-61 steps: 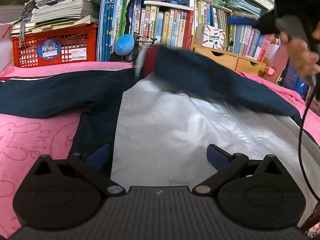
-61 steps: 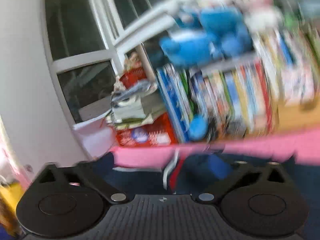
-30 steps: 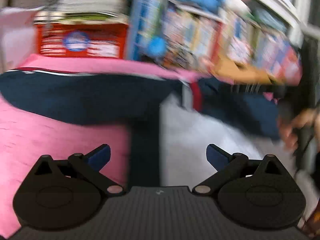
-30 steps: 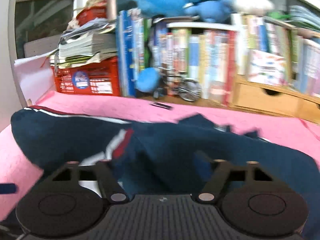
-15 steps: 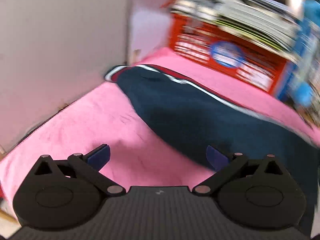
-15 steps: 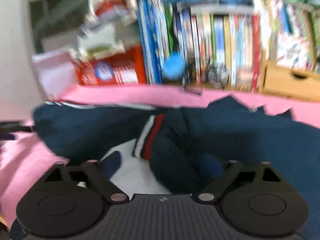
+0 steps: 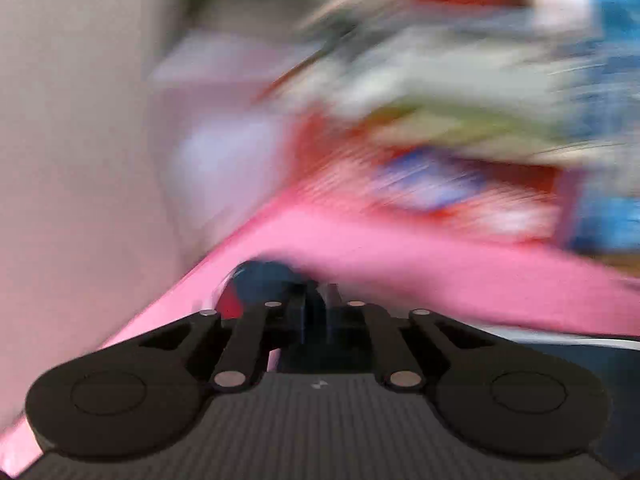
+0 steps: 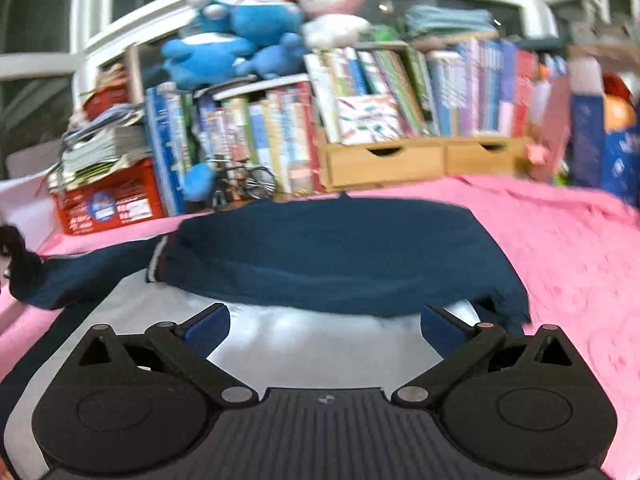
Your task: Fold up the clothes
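Note:
A navy jacket point(image 8: 332, 248) with a silver-grey lining point(image 8: 320, 340) lies on the pink blanket point(image 8: 560, 260). One navy part is folded across its upper half. Its other sleeve point(image 8: 80, 276) stretches out to the left. My right gripper point(image 8: 324, 320) hovers over the lining; its jaws are opening and nothing is between them. The left wrist view is heavily blurred. There my left gripper point(image 7: 316, 304) is shut, with the sleeve's navy cuff point(image 7: 260, 276), striped red and white, bunched at its tips near the blanket's point(image 7: 400, 264) left edge.
Behind the blanket stand a red crate point(image 8: 108, 204) under stacked papers, rows of books point(image 8: 260, 140), a wooden drawer unit point(image 8: 384, 160) and plush toys point(image 8: 240, 40). A pale wall point(image 7: 80, 120) rises close on the left of the blanket.
My left gripper swung left along the sleeve to its cuff and closed there. My right gripper opened and drew back, and the navy part it carried now lies folded across the jacket.

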Available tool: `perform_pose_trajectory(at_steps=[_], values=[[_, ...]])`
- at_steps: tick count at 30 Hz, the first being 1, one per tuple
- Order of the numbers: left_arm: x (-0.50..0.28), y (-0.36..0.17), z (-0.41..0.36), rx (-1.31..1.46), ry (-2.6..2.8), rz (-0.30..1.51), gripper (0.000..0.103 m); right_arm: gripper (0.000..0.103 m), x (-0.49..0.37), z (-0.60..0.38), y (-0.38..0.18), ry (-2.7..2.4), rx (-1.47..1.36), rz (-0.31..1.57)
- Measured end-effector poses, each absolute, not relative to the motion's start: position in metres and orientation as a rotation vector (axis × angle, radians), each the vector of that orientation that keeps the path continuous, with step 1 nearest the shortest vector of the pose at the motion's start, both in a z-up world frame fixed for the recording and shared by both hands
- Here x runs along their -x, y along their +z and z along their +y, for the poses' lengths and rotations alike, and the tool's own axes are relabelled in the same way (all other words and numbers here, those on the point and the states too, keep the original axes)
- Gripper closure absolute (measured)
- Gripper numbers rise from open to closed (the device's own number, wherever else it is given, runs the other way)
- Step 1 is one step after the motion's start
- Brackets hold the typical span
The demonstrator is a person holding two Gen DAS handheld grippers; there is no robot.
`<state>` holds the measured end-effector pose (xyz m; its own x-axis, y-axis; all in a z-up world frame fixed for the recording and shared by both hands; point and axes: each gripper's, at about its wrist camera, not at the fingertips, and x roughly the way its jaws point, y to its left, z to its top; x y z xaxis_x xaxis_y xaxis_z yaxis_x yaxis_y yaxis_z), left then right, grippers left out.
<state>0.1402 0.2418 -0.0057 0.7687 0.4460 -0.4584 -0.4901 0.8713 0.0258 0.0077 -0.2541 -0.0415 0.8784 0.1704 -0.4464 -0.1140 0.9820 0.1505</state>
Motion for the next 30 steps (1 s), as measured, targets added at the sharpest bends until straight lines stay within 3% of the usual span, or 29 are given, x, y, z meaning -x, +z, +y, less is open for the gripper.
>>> perform_pose_trajectory(at_steps=[4, 5, 8, 10, 12, 13, 18, 20, 25, 28, 29, 30], values=[[-0.115, 0.059, 0.099, -0.074, 0.087, 0.262, 0.093, 0.000, -0.007, -0.268, -0.048, 0.141, -0.205, 0.480], [-0.111, 0.063, 0.066, -0.131, 0.002, 0.231, 0.088, 0.000, -0.004, -0.272, -0.048, 0.143, -0.222, 0.474], [-0.089, 0.047, -0.025, -0.227, -0.189, 0.221, 0.076, 0.000, 0.003, -0.288, -0.049, 0.150, -0.275, 0.467], [-0.082, 0.027, -0.055, -0.243, -0.274, 0.278, 0.075, 0.000, 0.009, -0.298, -0.050, 0.142, -0.311, 0.470], [-0.078, 0.002, -0.071, -0.292, -0.304, 0.352, 0.069, 0.000, 0.016, -0.309, -0.053, 0.126, -0.337, 0.478], [-0.075, -0.007, -0.073, -0.314, -0.287, 0.380, 0.065, 0.000, 0.019, -0.313, -0.055, 0.122, -0.347, 0.484], [-0.049, -0.024, -0.037, -0.328, -0.236, 0.406, 0.024, 0.000, 0.016, -0.316, -0.054, 0.157, -0.377, 0.500], [-0.032, -0.023, -0.017, -0.337, -0.206, 0.367, 0.017, 0.000, 0.000, -0.308, -0.044, 0.203, -0.383, 0.493], [-0.028, -0.022, 0.035, -0.315, -0.021, 0.373, 0.015, 0.000, -0.087, -0.276, -0.026, 0.212, -0.397, 0.510], [-0.032, -0.022, 0.071, -0.179, 0.050, 0.444, 0.015, 0.007, -0.156, -0.254, -0.033, 0.210, -0.340, 0.594], [-0.030, -0.021, 0.080, -0.155, 0.060, 0.448, 0.015, 0.011, -0.176, -0.246, -0.037, 0.202, -0.314, 0.625], [-0.028, -0.021, 0.088, -0.132, 0.069, 0.452, 0.015, 0.031, -0.194, -0.240, -0.046, 0.198, -0.309, 0.669]])
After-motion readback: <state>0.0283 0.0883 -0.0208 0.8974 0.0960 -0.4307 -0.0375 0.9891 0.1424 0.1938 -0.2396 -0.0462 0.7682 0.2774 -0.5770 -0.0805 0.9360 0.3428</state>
